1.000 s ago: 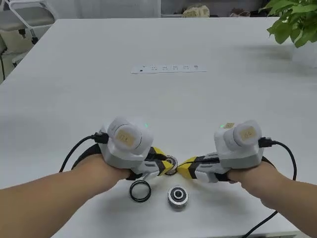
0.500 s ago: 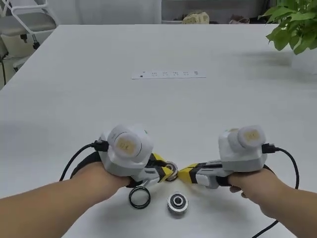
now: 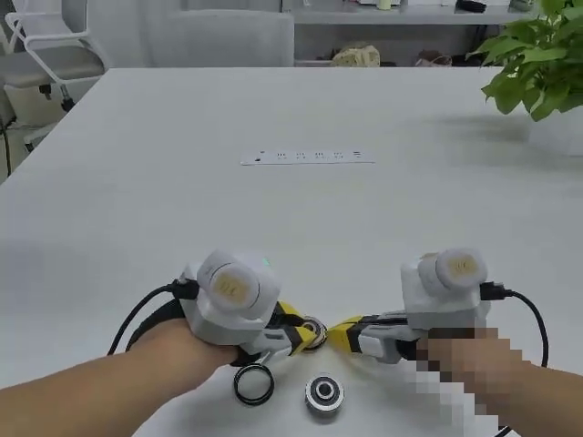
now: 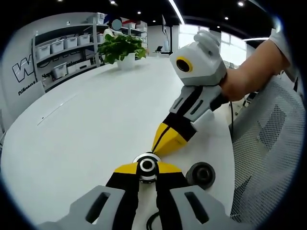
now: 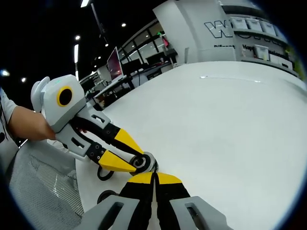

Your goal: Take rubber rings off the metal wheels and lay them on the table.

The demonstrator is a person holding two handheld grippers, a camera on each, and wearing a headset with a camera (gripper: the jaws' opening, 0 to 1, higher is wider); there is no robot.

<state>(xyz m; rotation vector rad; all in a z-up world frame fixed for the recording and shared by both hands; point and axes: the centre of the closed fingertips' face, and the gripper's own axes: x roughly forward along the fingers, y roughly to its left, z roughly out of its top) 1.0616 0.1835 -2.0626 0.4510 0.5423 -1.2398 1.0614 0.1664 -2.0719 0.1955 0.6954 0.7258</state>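
My left gripper (image 3: 305,335) is shut on a small metal wheel (image 3: 314,330), held just above the table. In the left gripper view the wheel (image 4: 147,165) sits between the yellow jaw tips and shows a dark rubber ring round its rim. My right gripper (image 3: 335,334) is shut, and its tip (image 4: 163,143) touches the wheel's rim. I cannot tell whether it pinches the rubber. A loose black rubber ring (image 3: 253,383) lies flat on the table near me. Beside it lies a second wheel (image 3: 324,393) that still wears its ring.
The white table (image 3: 273,228) stretches far ahead, with a white power strip (image 3: 308,157) at its middle. A potted plant (image 3: 533,64) stands at the back right, and an office chair (image 3: 50,45) at the back left. Cables trail from both grippers towards me.
The head camera has tilted, so the picture has shifted. Both grippers stay tip to tip at the held wheel. The ring and the second wheel on the table have not moved.
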